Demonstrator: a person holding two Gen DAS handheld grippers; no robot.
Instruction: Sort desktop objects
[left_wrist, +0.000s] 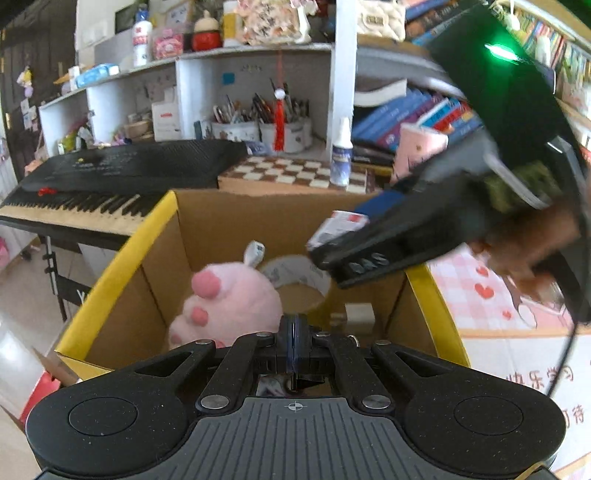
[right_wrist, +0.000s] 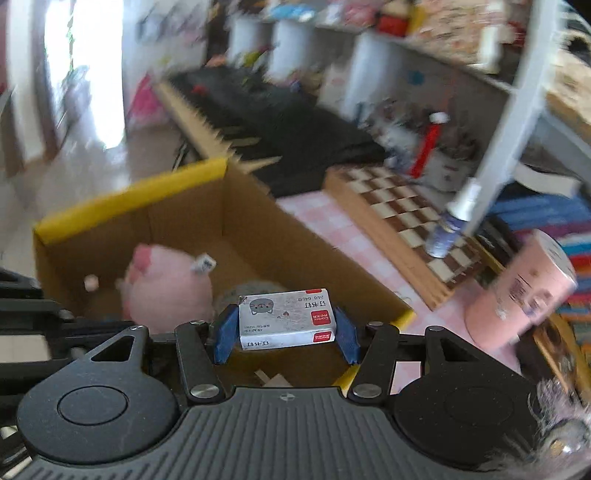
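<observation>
My right gripper (right_wrist: 287, 328) is shut on a small white staple box (right_wrist: 287, 318) with a red label, its blue pads against the box's two ends. It hangs over the near edge of a cardboard box (right_wrist: 129, 192) with a yellow rim. Inside lie a pink plush toy (right_wrist: 166, 291) and a tape roll (left_wrist: 295, 273). From the left wrist, the right gripper (left_wrist: 332, 240) comes in from the right above the cardboard box (left_wrist: 118, 254), carrying the staple box (left_wrist: 338, 225). My left gripper (left_wrist: 293, 336) is shut with nothing between its pads, just above the pink plush toy (left_wrist: 229, 299).
A black keyboard (left_wrist: 110, 177) stands behind the box at left, a chessboard (left_wrist: 295, 173) with a small bottle (left_wrist: 341, 155) behind it. A pink cup (right_wrist: 524, 291) stands on the pink checked tablecloth (right_wrist: 332, 221) at right. Shelves with books and pen pots fill the back.
</observation>
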